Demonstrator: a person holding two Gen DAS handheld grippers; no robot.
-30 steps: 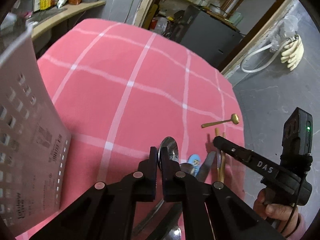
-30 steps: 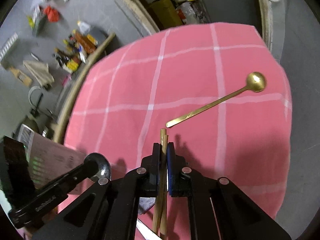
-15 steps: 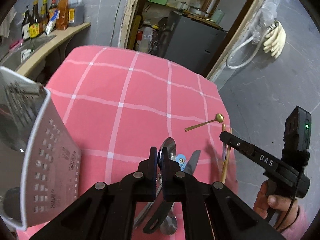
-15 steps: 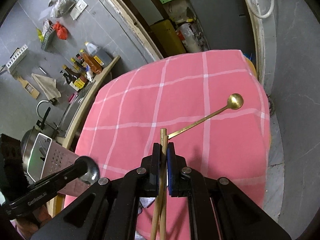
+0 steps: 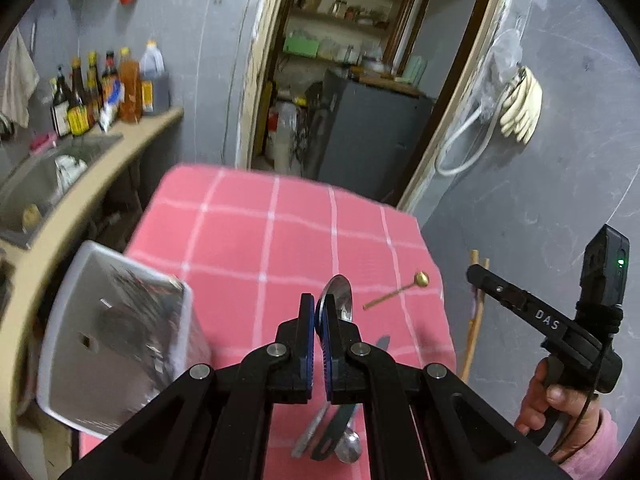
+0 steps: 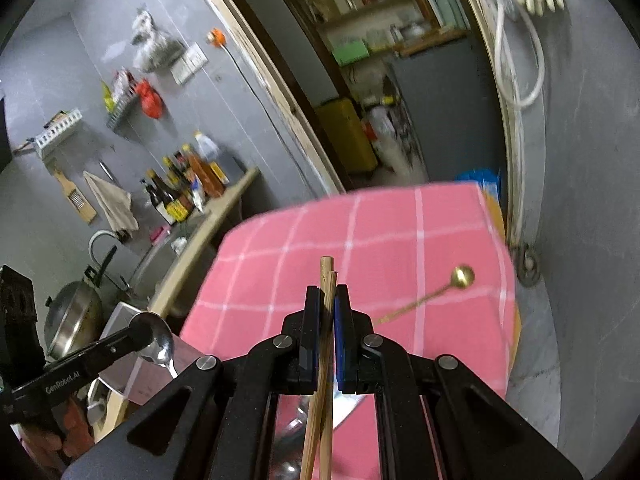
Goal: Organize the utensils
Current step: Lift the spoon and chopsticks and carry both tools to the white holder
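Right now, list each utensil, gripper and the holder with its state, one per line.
left gripper: shut on silver spoon
silver spoon: held, lifted off the table
right gripper: shut on chopsticks
chopsticks: held as a pair, lifted
gold spoon: lying flat on tablecloth
white utensil holder: upright at the table's left edge

A pink checked cloth covers the tabletop. To its left runs a curved beige counter with a sink set into it, and a row of sauce bottles stands at the counter's far end. Beyond the cloth an open doorway shows shelves and a dark cabinet. Right of the doorway, pale rubber gloves and a white hose hang on the grey wall. A red bag hangs above the bottles.
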